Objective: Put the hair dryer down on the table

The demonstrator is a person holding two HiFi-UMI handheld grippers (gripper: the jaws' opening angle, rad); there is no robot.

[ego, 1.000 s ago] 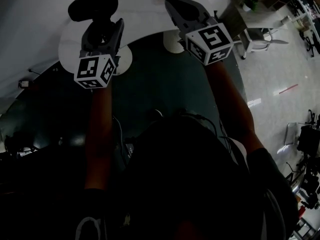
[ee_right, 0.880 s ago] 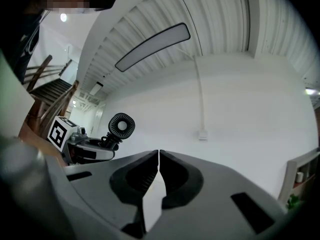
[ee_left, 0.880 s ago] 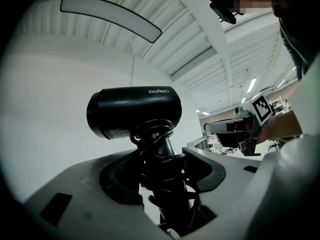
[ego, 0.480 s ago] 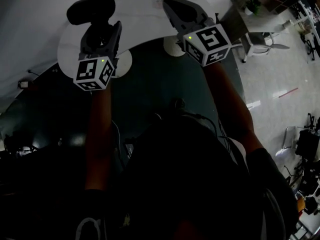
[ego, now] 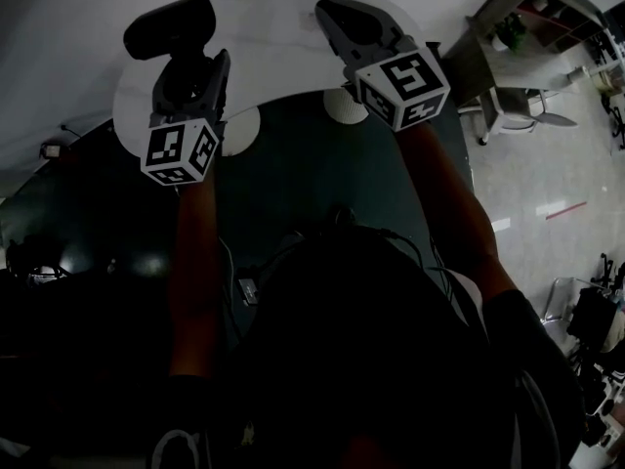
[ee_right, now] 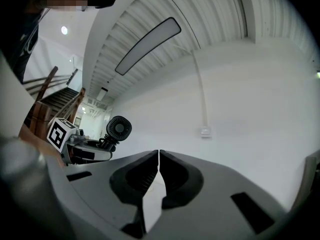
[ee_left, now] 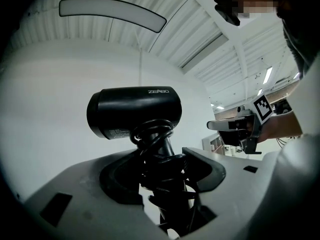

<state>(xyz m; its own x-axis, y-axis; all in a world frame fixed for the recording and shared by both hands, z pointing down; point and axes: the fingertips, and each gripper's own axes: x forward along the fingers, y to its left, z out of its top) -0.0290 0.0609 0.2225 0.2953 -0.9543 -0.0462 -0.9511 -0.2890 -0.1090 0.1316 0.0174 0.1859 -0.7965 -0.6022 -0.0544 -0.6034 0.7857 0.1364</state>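
Note:
A black hair dryer (ego: pixel 168 27) stands upright over the far left of the white round table (ego: pixel 278 37). My left gripper (ego: pixel 187 71) is shut on its handle, which has the cord wound round it. In the left gripper view the dryer's barrel (ee_left: pixel 134 112) lies crosswise above the jaws of the left gripper (ee_left: pixel 165 166), nozzle end to the left. My right gripper (ego: pixel 342 20) hovers over the table to the right, shut with nothing in it. The tips of the right gripper (ee_right: pixel 159 154) touch. From there the dryer (ee_right: pixel 118 129) shows end-on at the left.
The table's curved near edge runs between my arms, with dark floor (ego: pixel 293 174) below it. Two white discs (ego: pixel 344 106) lie at that edge. A desk and chair (ego: pixel 518 110) and shelves (ego: pixel 532 13) stand at the right. A white wall (ee_right: pixel 240 84) is ahead.
The left gripper and the dryer have drifted slightly left and nearer. The right gripper has barely moved. Both stay shut.

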